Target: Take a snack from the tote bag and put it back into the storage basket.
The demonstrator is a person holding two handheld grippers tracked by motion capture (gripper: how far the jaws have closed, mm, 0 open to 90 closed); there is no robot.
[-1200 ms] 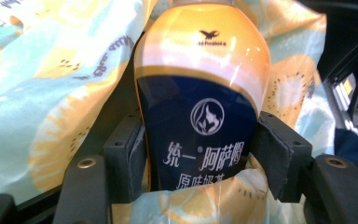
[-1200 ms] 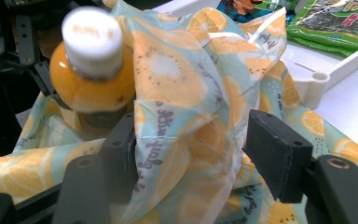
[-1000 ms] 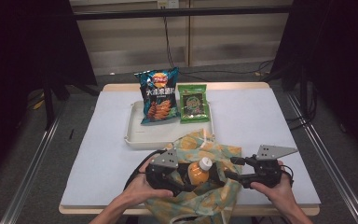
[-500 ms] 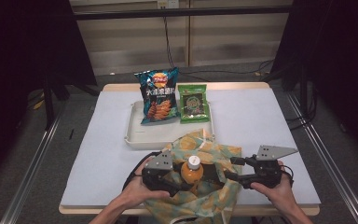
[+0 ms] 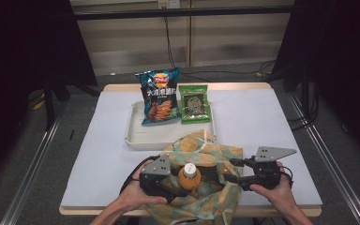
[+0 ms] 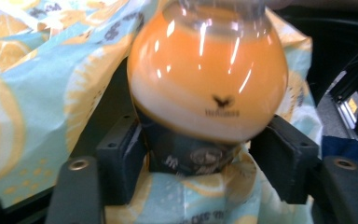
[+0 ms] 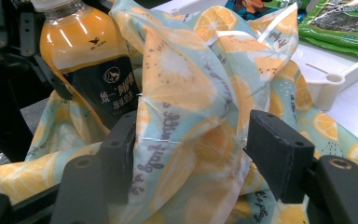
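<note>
A bottle of orange drink [image 5: 188, 176] with a white cap and dark label stands upright in the mouth of a fabric bag [image 5: 206, 154] printed with orange slices, at the table's front edge. My left gripper [image 5: 185, 186] reaches in from the left. Its jaws have just been opening and flank the label [image 6: 191, 154] with a small gap on one side; the bottle [image 6: 207, 74] fills the space above them. My right gripper [image 5: 228, 174] comes from the right, open, with a bunched fold of the bag [image 7: 182, 79] loosely between its jaws. The bottle [image 7: 81, 56] stands beyond that fold.
A white tray [image 5: 136, 136] sits behind the bag in mid-table. A blue chips bag [image 5: 158, 96] and a green snack packet [image 5: 193, 103] lean in it. The tray's corner [image 7: 328, 86] lies close behind the bag. White table cover extends left and right.
The bottle has shifted a little left and sunk lower into the bag, with the left gripper following it. The right gripper has stayed where it was.
</note>
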